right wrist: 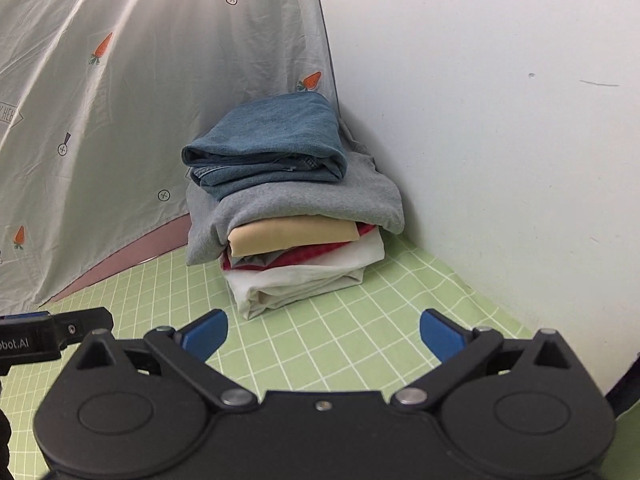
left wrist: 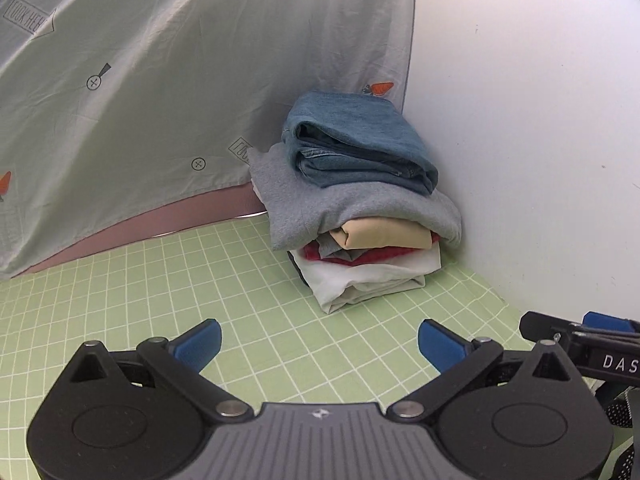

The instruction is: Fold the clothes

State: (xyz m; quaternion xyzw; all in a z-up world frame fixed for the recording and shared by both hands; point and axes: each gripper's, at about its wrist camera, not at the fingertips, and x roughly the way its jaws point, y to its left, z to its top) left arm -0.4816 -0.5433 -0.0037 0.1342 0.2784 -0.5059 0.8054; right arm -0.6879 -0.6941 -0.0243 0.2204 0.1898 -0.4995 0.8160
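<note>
I hold my left gripper (left wrist: 319,344) and right gripper (right wrist: 323,334) side by side, both tipped down over the green checked cloth (left wrist: 248,312). Both have their blue fingers (right wrist: 206,334) spread wide apart with nothing between them. The pile of folded clothes (left wrist: 360,196) sits ahead in the corner by the white wall (left wrist: 520,120).

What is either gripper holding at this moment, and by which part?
Nothing. The left gripper and right gripper both stand wide open over the green grid mat, short of the folded clothes stack.
</note>
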